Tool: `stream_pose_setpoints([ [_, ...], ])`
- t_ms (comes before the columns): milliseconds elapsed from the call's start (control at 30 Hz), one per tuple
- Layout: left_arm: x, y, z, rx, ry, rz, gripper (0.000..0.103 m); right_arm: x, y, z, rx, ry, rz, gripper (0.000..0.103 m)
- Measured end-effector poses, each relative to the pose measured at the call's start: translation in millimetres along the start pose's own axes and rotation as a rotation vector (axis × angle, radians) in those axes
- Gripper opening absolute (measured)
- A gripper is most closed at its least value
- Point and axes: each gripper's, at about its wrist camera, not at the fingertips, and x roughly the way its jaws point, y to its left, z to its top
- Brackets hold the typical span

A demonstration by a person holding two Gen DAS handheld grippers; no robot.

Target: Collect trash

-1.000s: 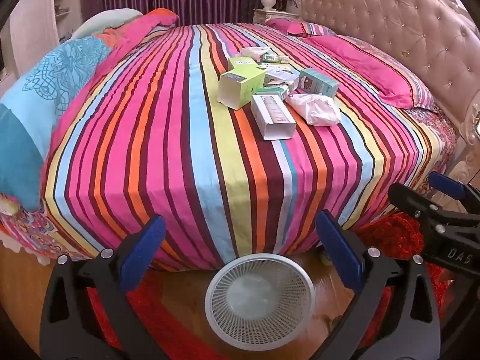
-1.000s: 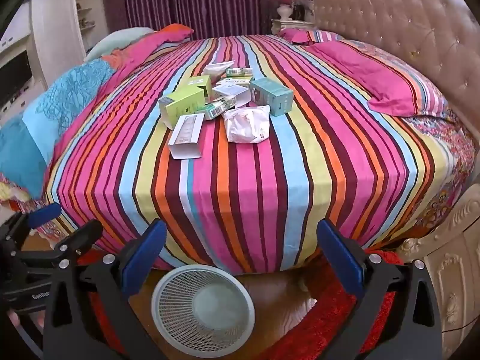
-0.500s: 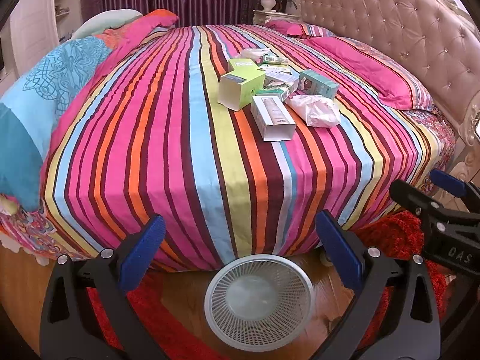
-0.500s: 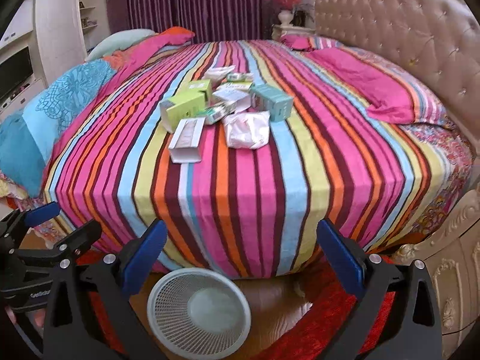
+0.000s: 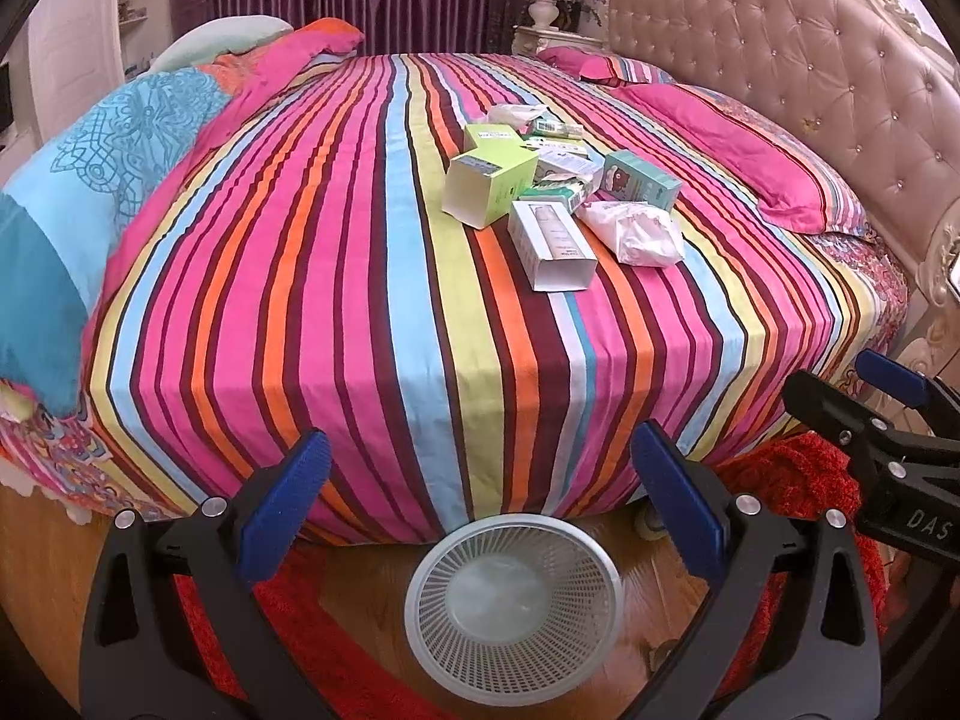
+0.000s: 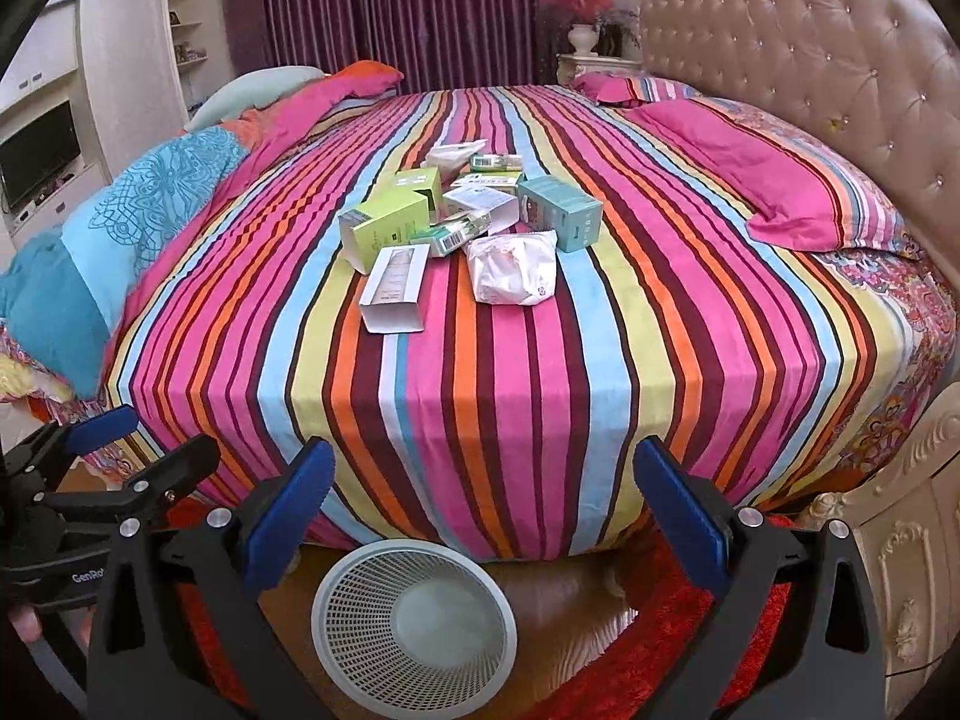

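White mesh basket (image 5: 513,591) on floor below striped bed (image 5: 372,276).

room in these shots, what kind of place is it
A home bedroom: a large bed with a striped sheet, a tufted headboard and pink pillows. Purple curtains hang behind it.
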Motion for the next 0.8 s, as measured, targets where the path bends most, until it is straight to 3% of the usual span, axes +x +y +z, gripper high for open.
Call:
stream_pose_setpoints([
  [800,1.0,1.2,-1.6,-0.008,0.006,-0.017,0.097,1.1,3.2,-1.2,-0.015,0.014,0.010,0.096],
])
